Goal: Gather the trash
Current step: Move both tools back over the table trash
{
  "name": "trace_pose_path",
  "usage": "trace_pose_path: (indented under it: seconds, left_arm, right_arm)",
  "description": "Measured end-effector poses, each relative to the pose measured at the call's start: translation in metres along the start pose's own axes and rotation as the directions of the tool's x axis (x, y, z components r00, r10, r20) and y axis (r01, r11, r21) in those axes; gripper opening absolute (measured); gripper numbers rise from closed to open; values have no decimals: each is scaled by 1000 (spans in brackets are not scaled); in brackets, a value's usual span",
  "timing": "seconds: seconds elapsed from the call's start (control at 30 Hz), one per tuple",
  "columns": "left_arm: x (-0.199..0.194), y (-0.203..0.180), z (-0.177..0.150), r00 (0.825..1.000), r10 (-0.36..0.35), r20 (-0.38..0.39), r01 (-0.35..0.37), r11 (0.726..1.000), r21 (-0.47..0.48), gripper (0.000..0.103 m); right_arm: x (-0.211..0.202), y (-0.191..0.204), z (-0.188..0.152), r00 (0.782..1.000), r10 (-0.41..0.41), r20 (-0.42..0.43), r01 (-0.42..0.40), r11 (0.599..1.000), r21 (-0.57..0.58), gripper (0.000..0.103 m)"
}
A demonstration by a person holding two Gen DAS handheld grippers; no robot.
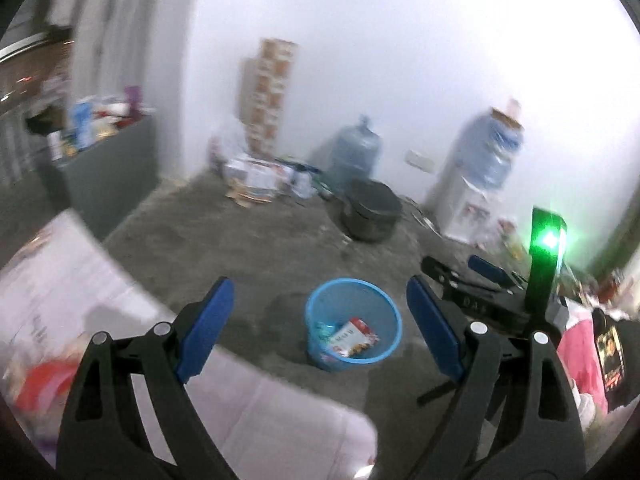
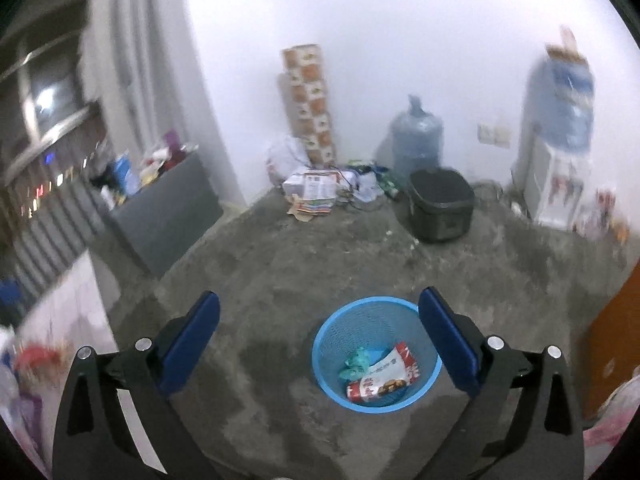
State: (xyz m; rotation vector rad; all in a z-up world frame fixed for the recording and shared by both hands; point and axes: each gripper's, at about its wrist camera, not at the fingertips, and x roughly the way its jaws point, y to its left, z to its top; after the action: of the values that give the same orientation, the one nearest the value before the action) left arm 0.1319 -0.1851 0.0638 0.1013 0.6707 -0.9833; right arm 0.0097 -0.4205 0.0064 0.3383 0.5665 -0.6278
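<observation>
Both sets of jaws stand wide apart with nothing between the blue pads. The left gripper (image 1: 320, 324) hangs above the concrete floor (image 1: 248, 248), and through its gap the blue mesh bin (image 1: 390, 320) shows upright on that floor, its mouth open to the camera. The right gripper (image 2: 320, 338) is likewise spread and empty; the blue mesh bin (image 2: 430, 376) sits low between its fingers, closer to the right-hand pad.

Inside the bin lies the trash: a red-and-white snack wrapper (image 2: 386, 378) tilted against the wall, and just beside it a crumpled teal scrap (image 2: 354, 364). The left view shows the same red-and-white snack wrapper (image 1: 352, 338) resting on the bin's bottom.

In the left view the right gripper (image 1: 464, 270) also appears at the right, open, with a green light (image 1: 550, 240) glowing on its body. A pale quilted bed cover (image 1: 80, 280) fills the lower left corner of that view.

Farther out, near the back wall, a dark rice cooker (image 2: 440, 204) stands on the floor with its lid down. Behind it is a large water jug (image 2: 416, 140), and to the right a water dispenser (image 2: 556, 168) carrying its own bottle. A tall stack of patterned boxes (image 2: 310, 104) leans at the wall, with loose papers and packets (image 2: 316, 190) at its foot. A grey cabinet (image 2: 168, 208) with cluttered items on top stands along the left side.
</observation>
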Motion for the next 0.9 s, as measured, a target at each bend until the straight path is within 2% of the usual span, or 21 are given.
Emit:
trace_pose_path:
  seconds: [0.1,0.17,0.23,0.3,0.37,0.47,0.5,0.57,0.63,0.67,0.7,0.77,0.8,0.9]
  left_arm:
    - [-49,28,-15,993,95,75,-89,993,-77,84]
    - [-83,51,-31,978,175,116,-157,976,-150,84]
    - [-115,70,-43,959,244,143,-210,953,-216,84]
    - [-147,86,-56,936,312,163,-263,928,-265,84]
    - [-185,100,-71,902,392,180,-328,894,-304,84]
    - [-231,115,-92,863,472,182,-396,854,-337,84]
    - [-248,120,-102,850,497,175,-417,837,-354,84]
    - [-270,128,-122,835,526,163,-439,815,-379,84]
    - [-290,135,-141,825,545,150,-455,798,-395,84]
    - [-295,138,-149,822,552,140,-463,790,-402,84]
    - [-300,141,-156,821,556,131,-467,785,-408,84]
    - [-308,146,-175,824,556,108,-465,774,-430,84]
    - [-311,149,-183,828,551,101,-461,773,-435,84]
    - [-311,153,-205,852,519,69,-442,783,-438,84]
  right_arm:
    - [-20,34,-3,998,-12,60,19,993,-117,97]
    - [-32,54,-5,996,8,87,8,984,-178,97]
    - [-44,75,-7,993,63,98,-38,971,-235,97]
    - [-59,92,-9,981,165,106,-132,955,-265,97]
    - [-74,105,-13,958,261,119,-222,937,-269,97]
    - [-98,136,-21,898,430,93,-390,876,-285,97]
    - [-102,146,-25,883,464,72,-426,856,-292,97]
    - [-107,165,-32,847,532,10,-504,807,-307,97]
    - [-109,188,-42,790,606,-91,-601,738,-306,97]
    - [-110,198,-46,765,630,-133,-637,711,-297,97]
    - [-109,213,-54,727,659,-194,-685,675,-275,96]
    - [-107,225,-62,684,681,-262,-730,638,-246,91]
    - [-105,235,-69,654,691,-307,-756,615,-225,89]
    - [-101,257,-89,595,697,-400,-798,573,-188,82]
